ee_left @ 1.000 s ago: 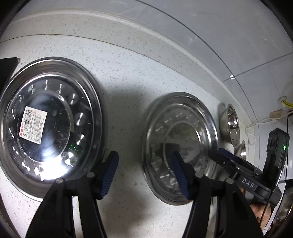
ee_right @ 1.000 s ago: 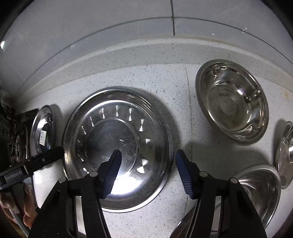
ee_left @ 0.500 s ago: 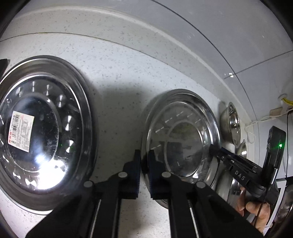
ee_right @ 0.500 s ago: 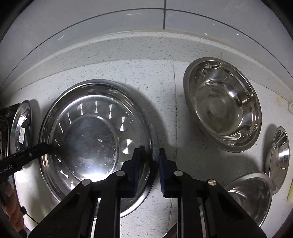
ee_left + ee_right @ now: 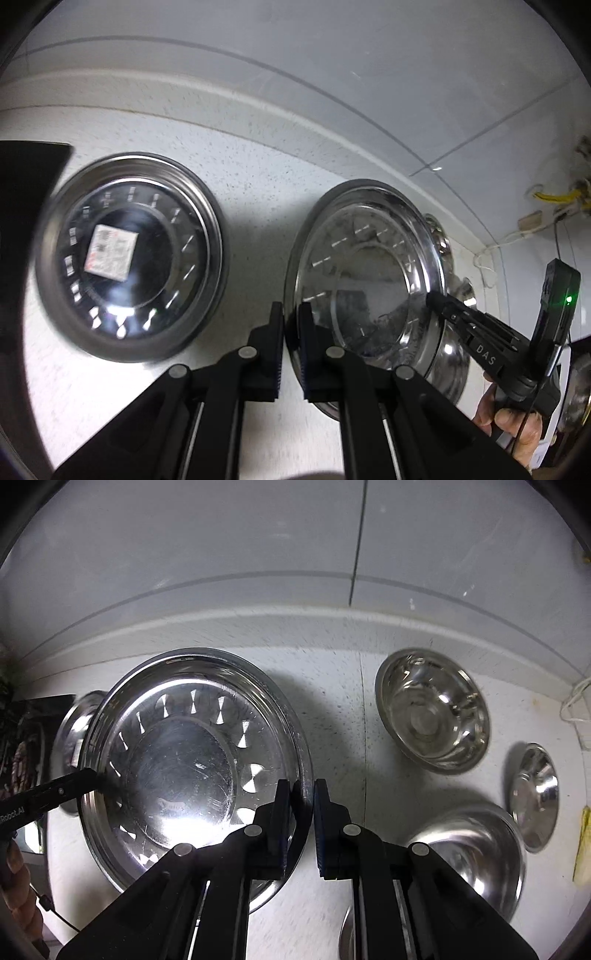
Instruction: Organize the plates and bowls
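A large steel plate point(image 5: 369, 288) is held between both grippers and lifted off the speckled counter point(image 5: 258, 177). My left gripper point(image 5: 291, 332) is shut on its left rim. My right gripper point(image 5: 303, 812) is shut on its right rim; the plate point(image 5: 184, 768) fills the left of the right wrist view. The right gripper also shows in the left wrist view point(image 5: 432, 299), and the left gripper shows in the right wrist view point(image 5: 92, 775). A second steel plate with a label point(image 5: 129, 254) lies on the counter to the left.
Several steel bowls stand to the right: a deep one point(image 5: 432, 712), a small one point(image 5: 533, 797) and a large one point(image 5: 469, 853) near the front. A dark object point(image 5: 26, 184) sits at the far left. The tiled wall point(image 5: 295, 554) runs behind the counter.
Both grippers went from open to shut on opposite rims of the plate. The plate has since risen and tilted off the counter.
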{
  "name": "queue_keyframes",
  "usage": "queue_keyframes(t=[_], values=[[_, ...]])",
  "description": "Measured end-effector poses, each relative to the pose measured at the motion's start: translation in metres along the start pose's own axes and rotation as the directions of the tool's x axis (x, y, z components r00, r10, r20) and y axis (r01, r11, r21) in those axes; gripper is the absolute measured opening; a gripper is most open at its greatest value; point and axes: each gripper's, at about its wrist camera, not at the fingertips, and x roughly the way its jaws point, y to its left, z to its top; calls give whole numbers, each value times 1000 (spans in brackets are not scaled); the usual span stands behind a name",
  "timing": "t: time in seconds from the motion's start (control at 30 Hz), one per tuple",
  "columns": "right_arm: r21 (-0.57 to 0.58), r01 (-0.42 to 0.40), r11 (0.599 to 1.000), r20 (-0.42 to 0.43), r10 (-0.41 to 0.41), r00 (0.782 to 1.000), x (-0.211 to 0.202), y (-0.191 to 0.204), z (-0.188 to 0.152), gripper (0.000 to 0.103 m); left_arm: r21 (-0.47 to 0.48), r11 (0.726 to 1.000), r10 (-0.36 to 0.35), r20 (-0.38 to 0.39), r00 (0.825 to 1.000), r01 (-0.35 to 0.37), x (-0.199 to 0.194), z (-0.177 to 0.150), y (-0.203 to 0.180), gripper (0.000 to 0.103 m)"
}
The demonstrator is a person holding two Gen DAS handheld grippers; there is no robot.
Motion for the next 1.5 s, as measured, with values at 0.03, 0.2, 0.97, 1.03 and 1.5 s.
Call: queue_keyframes(t=[0.03, 0.2, 0.97, 1.03, 1.5], values=[[-3, 0, 1000, 15, 0, 1000, -12, 3, -4, 11, 1, 1000, 1, 5, 1000, -1, -10, -6, 0, 7], [-19, -3, 1000, 76, 4, 997, -67, 17, -27, 10, 8, 1000, -13, 31, 999, 13, -58, -32, -2, 7], [21, -91, 996, 20, 90, 996, -156, 46, -218, 10, 50, 997, -47, -98, 994, 52, -158, -221, 25, 7], [38, -99, 994, -13, 100, 995, -143, 44, -236, 10, 35, 998, -40, -146, 988, 46, -140, -238, 37, 7], [78, -102, 992, -72, 108, 992, -99, 40, -276, 10, -3, 1000, 10, -167, 986, -11, -91, -254, 64, 7]])
